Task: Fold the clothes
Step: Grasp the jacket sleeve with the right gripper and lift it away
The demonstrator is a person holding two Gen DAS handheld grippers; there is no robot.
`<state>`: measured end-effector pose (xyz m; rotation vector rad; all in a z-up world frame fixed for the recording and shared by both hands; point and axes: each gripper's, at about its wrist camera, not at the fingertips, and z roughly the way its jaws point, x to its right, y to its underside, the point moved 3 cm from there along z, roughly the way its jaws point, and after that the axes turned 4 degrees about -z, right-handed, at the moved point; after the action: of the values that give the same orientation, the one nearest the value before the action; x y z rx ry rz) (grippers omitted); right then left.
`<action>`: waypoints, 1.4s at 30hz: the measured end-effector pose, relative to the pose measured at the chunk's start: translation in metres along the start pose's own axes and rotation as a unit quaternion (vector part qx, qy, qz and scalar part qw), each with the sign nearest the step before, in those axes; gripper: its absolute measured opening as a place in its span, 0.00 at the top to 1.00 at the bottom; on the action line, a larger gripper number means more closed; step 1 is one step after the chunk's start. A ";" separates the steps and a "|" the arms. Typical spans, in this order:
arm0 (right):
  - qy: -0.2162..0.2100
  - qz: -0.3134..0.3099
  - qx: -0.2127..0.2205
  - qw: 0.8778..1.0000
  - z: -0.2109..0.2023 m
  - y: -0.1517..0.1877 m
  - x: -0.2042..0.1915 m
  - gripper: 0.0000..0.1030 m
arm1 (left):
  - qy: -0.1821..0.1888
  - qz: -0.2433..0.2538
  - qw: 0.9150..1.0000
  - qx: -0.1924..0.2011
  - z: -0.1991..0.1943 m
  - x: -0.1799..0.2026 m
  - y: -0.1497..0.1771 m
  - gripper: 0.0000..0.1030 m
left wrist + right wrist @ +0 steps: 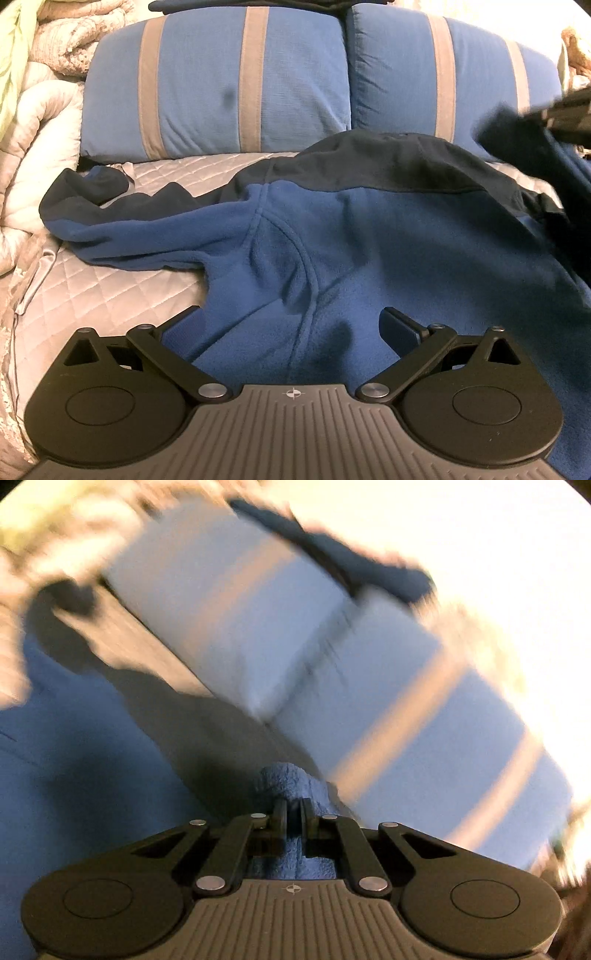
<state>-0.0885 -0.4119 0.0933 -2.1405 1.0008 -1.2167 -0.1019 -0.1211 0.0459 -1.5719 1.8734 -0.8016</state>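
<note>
Your left tongs (pixel 290 317) stand wide open, hovering just over the lower body of the blue fleece jacket (pixel 369 236), which lies spread on the quilted bed cover (pixel 85 295). One sleeve (pixel 122 225) trails left toward the bed edge, with bare quilt below it. Your right tongs (pixel 293 810) are clamped on a bunch of that fleece (pixel 284 779); this view is blurred. Two striped blue pillows (pixel 207 88) bound the far side.
</note>
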 end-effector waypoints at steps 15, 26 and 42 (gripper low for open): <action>-0.167 -0.225 -0.045 0.959 -0.045 0.050 -0.148 0.90 | -0.005 0.002 1.000 0.002 0.000 0.001 0.000 0.01; -0.171 -0.215 -0.053 0.960 -0.025 0.039 -0.148 0.74 | -0.007 0.002 1.000 0.003 -0.002 0.001 0.000 0.01; 0.021 -0.055 0.077 0.995 -0.056 -0.056 0.043 0.92 | -0.008 0.002 1.000 0.001 -0.002 -0.001 0.001 0.01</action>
<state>-0.1025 -0.4141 0.1823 -2.0811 0.7866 -1.3504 -0.1036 -0.1200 0.0468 -1.5692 1.8619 -0.7869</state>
